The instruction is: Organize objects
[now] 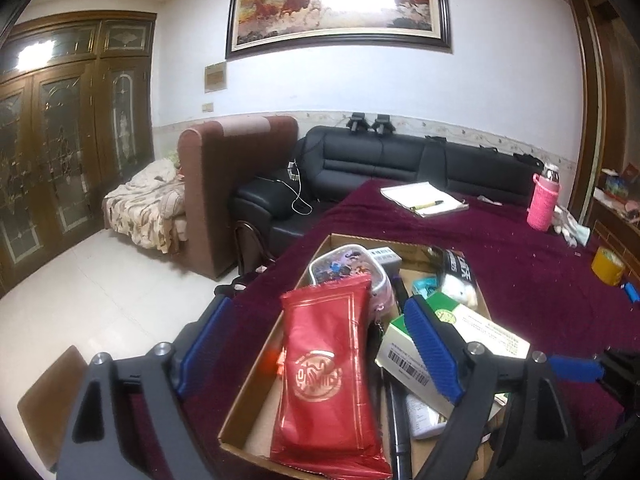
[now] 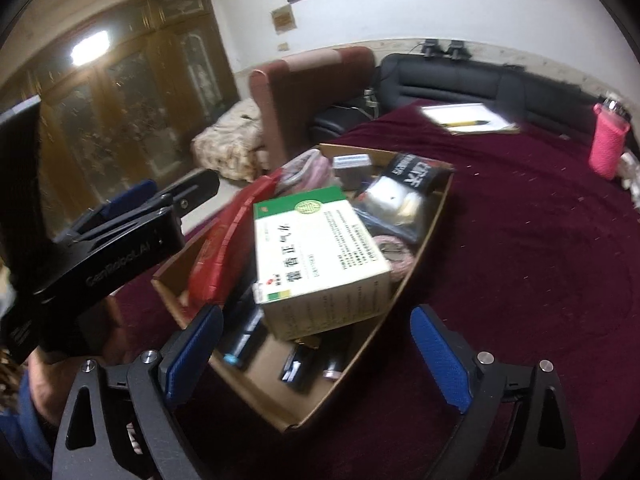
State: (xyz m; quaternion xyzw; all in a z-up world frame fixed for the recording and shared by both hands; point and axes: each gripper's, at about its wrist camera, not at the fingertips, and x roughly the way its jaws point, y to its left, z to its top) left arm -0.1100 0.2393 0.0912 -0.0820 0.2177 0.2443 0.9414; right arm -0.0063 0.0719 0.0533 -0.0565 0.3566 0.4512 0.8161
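An open cardboard box (image 1: 240,420) stands on the dark red tablecloth, crammed with items. A red foil packet (image 1: 328,372) leans along its left side. A white and green medicine box (image 1: 476,328) lies on top at the right. Behind them are a clear pink pouch (image 1: 348,268) and a black packet (image 1: 460,268). My left gripper (image 1: 320,344) hovers open over the box with the red packet between its blue pads, untouched. My right gripper (image 2: 320,360) is open above the near corner of the box (image 2: 304,424), just short of the medicine box (image 2: 320,248); the red packet (image 2: 224,256) stands to its left.
On the cloth beyond the box lie a notebook with a pen (image 1: 424,198), a pink sleeved bottle (image 1: 542,204), a yellow tape roll (image 1: 608,266) and a small blue item (image 1: 632,292). A black sofa (image 1: 380,160) and a brown armchair (image 1: 240,184) stand behind the table.
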